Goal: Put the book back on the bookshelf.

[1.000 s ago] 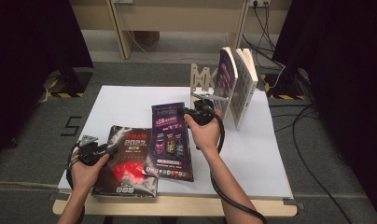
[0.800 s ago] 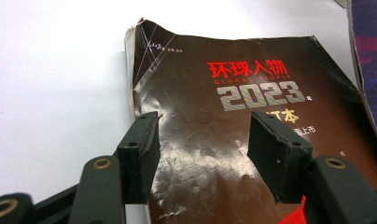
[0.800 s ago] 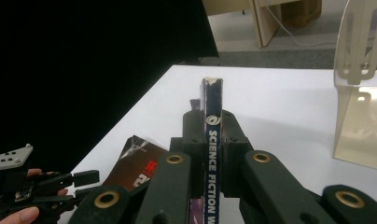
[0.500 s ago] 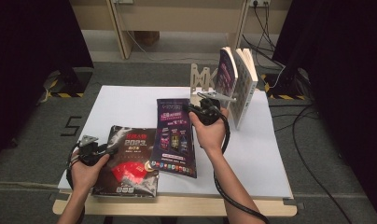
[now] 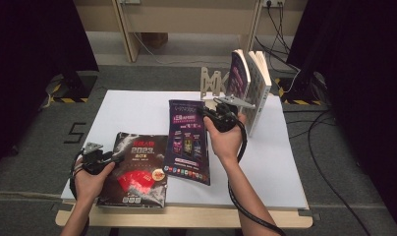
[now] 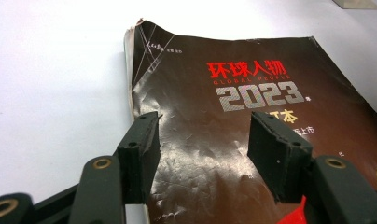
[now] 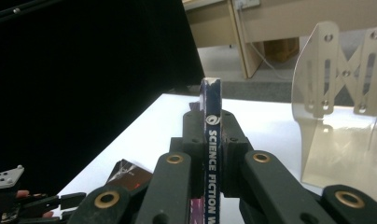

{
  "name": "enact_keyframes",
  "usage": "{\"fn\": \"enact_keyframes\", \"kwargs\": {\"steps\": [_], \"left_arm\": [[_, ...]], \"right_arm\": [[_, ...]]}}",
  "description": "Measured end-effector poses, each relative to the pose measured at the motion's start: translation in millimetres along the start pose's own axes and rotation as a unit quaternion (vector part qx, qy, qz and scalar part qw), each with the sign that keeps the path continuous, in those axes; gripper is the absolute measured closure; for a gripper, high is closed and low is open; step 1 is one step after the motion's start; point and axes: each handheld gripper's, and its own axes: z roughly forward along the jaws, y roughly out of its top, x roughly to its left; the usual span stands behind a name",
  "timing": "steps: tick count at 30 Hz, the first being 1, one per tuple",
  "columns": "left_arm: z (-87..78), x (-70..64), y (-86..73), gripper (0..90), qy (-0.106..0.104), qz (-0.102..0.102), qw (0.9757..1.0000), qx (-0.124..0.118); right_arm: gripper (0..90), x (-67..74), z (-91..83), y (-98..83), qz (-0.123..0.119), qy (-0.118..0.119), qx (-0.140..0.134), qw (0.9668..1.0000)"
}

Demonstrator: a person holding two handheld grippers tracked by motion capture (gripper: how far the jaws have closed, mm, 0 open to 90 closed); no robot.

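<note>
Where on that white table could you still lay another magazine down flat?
The table's far left corner, beyond the dark magazine, is bare; so is the near right part, right of the purple magazine. It is crowded around the bookend and standing books.

A white table (image 5: 137, 105) bears a pale wooden bookend (image 5: 211, 82) at its far edge, toward twelve o'clock, seen close up in the right gripper view (image 7: 343, 100). Just beside the bookend, at its three o'clock, two books (image 5: 250, 83) stand upright, leaning together. Beyond the table, a light wooden desk frame (image 5: 186, 19) stands on grey carpet (image 5: 49, 137). Black cables (image 5: 329, 147) trail over the floor at three o'clock.
</note>
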Motion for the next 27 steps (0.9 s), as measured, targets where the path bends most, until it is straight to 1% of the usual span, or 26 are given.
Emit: {"fn": "enact_keyframes", "kwargs": {"steps": [2, 10, 16, 17, 20, 22, 25, 27], "left_arm": [[0.0, 0.2, -0.1, 43.1, 0.0, -0.001, 1.0, 0.0], [1.0, -0.4, -0.4, 43.1, 0.0, 0.0, 1.0, 0.001], [1.5, -0.6, -0.8, 43.1, 0.0, 0.0, 1.0, 0.0], [1.7, -0.7, -0.8, 43.1, 0.0, 0.0, 1.0, 0.0], [1.8, -0.8, -0.6, 43.0, -0.001, 0.0, 1.0, 0.001], [1.8, -0.7, -0.6, 43.0, -0.001, 0.0, 1.0, 0.0], [1.8, -0.4, -0.7, 43.0, -0.001, 0.0, 1.0, 0.0], [1.8, -0.3, -0.7, 43.0, -0.001, 0.0, 1.0, 0.0]], "right_arm": [[84.7, -0.8, -1.7, 1.1, -0.002, -0.002, -0.004, 1.0], [84.7, -6.0, -8.0, 4.3, 0.004, -0.007, -0.011, 0.9999], [84.7, -9.3, -12.6, 6.2, 0.002, -0.012, -0.019, 0.9998], [84.7, -9.2, -13.3, 6.4, 0.006, -0.011, -0.019, 0.9998], [84.7, -11.3, -14.8, 7.1, 0.004, -0.012, -0.023, 0.9996], [84.7, -11.1, -15.7, 7.6, 0.009, -0.01, -0.025, 0.9996], [84.7, -12.4, -17.8, 9.1, 0.006, -0.013, -0.028, 0.9995], [84.7, -13.9, -19.0, 10.4, 0.009, -0.011, -0.03, 0.9994]]}}
